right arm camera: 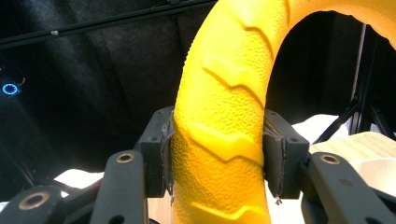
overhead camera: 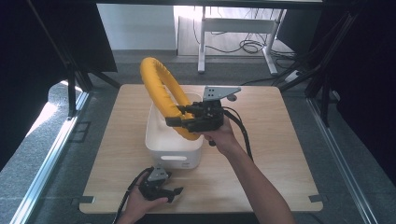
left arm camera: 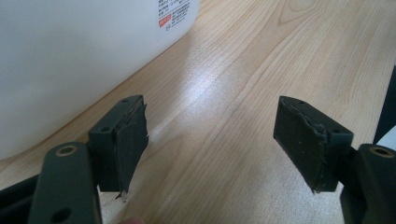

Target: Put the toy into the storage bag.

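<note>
- We see the yellow ring (overhead camera: 159,91) standing upright over the white bin (overhead camera: 161,140), its lower arc dipping inside the rim, its top well above.
- Our right tongs (overhead camera: 180,120) are clenched on the ring's lower right part; in the right gripper view the pads press both sides of the treaded yellow ring (right arm camera: 224,126).
- The bin sits on the wooden counter (overhead camera: 280,140), near its middle.
- Our left tongs (overhead camera: 173,193) lie low on the counter just in front of the bin, released, with bare wood between the jaws.
</note>
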### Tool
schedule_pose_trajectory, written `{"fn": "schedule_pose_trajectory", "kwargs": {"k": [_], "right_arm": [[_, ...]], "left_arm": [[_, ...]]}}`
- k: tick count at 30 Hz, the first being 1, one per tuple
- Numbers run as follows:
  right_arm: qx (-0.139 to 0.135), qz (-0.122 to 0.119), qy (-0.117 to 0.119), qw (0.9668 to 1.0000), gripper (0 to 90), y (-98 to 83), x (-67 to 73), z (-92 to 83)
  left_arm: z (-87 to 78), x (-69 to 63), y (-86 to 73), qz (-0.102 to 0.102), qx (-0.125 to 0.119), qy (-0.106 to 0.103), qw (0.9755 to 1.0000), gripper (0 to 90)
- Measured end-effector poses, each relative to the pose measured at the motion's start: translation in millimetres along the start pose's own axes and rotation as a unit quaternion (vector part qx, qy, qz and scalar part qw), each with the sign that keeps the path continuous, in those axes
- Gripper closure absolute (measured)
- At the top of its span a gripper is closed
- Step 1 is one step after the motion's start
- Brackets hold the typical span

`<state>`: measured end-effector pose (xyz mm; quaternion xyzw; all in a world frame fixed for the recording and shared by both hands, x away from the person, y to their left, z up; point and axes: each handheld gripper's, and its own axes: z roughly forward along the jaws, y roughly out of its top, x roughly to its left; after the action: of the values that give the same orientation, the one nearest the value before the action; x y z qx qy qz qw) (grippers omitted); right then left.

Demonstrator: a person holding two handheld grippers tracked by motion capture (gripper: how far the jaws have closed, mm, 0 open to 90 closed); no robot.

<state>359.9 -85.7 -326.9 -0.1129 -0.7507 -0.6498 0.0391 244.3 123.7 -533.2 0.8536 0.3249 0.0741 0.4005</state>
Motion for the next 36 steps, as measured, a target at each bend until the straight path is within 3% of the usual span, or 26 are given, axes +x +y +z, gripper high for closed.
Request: {"fn": "schedule_pose_trajectory", "kwargs": {"k": [36], "right_arm": [[0.028,0.027,0.007,0.9992,51.3,-29.4,-13.2,7.4]], "left_arm": [[1.2,-0.6,-0.6,-0.003,0.000,-0.002,1.0000,26.0]]}}
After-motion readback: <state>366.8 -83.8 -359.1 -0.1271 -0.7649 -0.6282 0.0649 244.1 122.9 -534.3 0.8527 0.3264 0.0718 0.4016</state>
